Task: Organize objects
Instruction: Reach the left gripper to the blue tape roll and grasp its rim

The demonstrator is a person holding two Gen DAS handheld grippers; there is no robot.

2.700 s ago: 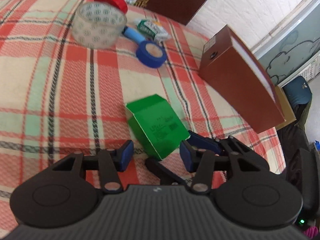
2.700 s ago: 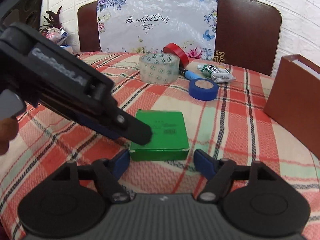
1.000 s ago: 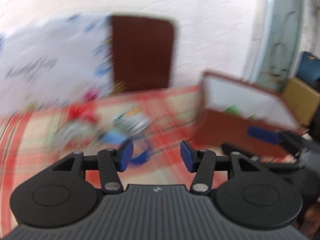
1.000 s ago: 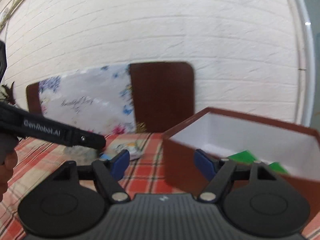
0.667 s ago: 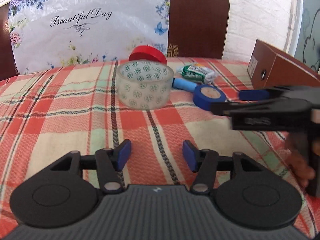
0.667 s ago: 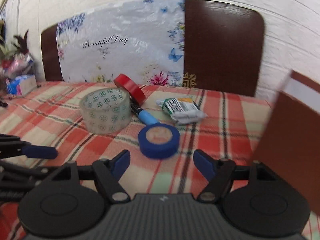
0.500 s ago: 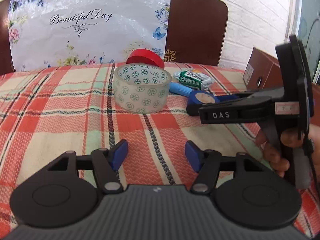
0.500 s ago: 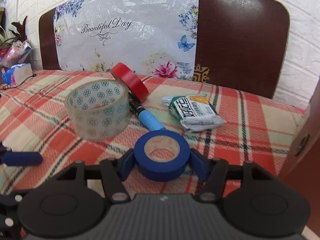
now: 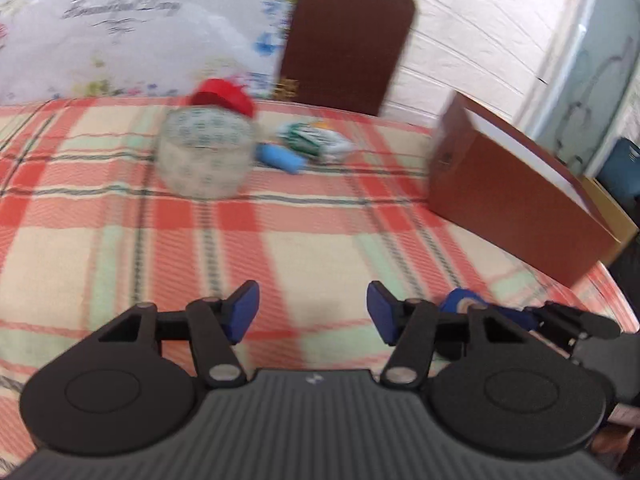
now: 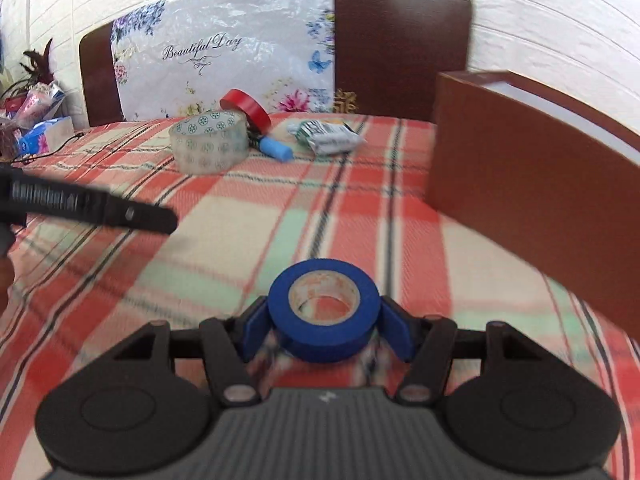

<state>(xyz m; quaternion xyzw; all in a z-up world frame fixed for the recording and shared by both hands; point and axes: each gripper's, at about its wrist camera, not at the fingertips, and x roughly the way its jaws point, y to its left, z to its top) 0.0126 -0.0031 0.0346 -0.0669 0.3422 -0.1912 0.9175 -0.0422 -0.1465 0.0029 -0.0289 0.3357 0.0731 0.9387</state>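
Observation:
My right gripper (image 10: 325,330) is shut on a blue tape roll (image 10: 324,322) and holds it above the plaid cloth; the roll also shows at the lower right of the left wrist view (image 9: 464,305). My left gripper (image 9: 312,314) is open and empty over the cloth. A brown box (image 10: 532,188) with a white inside stands at the right (image 9: 516,200). A clear patterned tape roll (image 10: 208,146), a red tape roll (image 10: 245,108), a blue marker (image 10: 275,149) and a green-white packet (image 10: 328,136) lie at the far side.
The plaid tablecloth (image 10: 224,240) covers the table. A dark brown chair back (image 10: 400,44) with a flowered plastic sheet (image 10: 224,56) stands behind. Clutter (image 10: 36,120) sits at the far left. The table edge drops off at the right in the left wrist view.
My right gripper has closed on the blue tape roll, lifted it and drawn back from the other items. My left gripper has swung to face right and stays open.

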